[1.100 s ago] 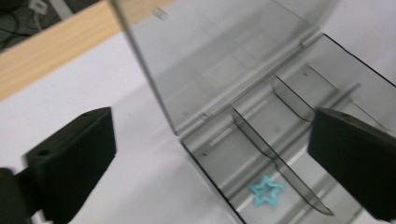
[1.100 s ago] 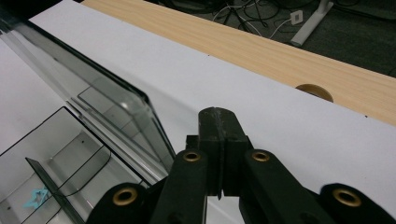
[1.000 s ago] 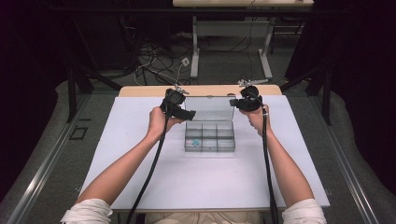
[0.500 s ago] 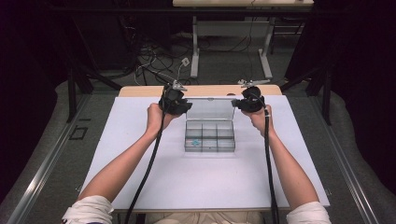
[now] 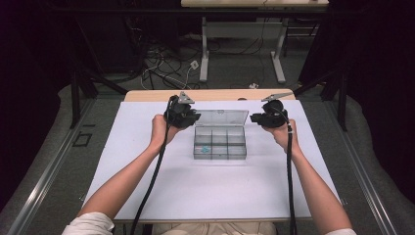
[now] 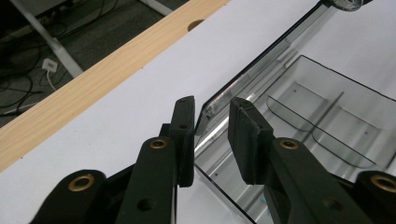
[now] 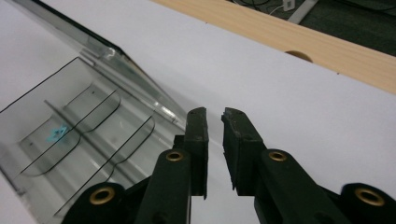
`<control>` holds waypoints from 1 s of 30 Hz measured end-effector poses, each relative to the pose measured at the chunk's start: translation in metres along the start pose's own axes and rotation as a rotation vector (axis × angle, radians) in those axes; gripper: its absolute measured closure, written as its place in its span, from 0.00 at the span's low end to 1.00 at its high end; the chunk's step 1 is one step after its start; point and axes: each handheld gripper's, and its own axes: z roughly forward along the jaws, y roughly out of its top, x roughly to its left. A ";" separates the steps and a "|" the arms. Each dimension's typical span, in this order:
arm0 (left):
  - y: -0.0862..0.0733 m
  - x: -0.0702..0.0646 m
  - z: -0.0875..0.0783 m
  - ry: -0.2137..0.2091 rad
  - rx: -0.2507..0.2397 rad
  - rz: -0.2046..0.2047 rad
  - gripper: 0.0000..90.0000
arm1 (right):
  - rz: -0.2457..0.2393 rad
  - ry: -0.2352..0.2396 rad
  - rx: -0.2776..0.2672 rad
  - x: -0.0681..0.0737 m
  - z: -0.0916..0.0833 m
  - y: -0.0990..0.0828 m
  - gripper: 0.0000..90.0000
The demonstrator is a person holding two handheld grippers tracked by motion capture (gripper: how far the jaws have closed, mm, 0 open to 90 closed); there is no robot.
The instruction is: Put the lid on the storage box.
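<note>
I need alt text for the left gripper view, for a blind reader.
The left hand-held gripper has its two black jaws around the corner of the open lid of a clear compartment box, a narrow gap between them. Behind lies a white table.

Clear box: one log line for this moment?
box: lid open | left gripper: jaws just closing, astride lid corner | right gripper: jaws just opening, empty

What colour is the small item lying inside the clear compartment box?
Light blue small item in the clear compartment box, clearest in the right gripper view.
</note>
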 end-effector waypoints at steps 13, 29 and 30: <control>-0.014 -0.017 -0.005 0.031 0.002 0.070 0.79 | -0.030 -0.006 0.015 0.019 -0.011 -0.007 0.71; -0.025 -0.027 -0.006 0.035 0.009 0.115 0.77 | -0.093 0.026 0.023 0.041 -0.015 -0.011 0.64; -0.026 -0.028 -0.006 0.036 0.012 0.122 0.77 | -0.101 0.026 0.019 0.042 -0.015 -0.011 0.64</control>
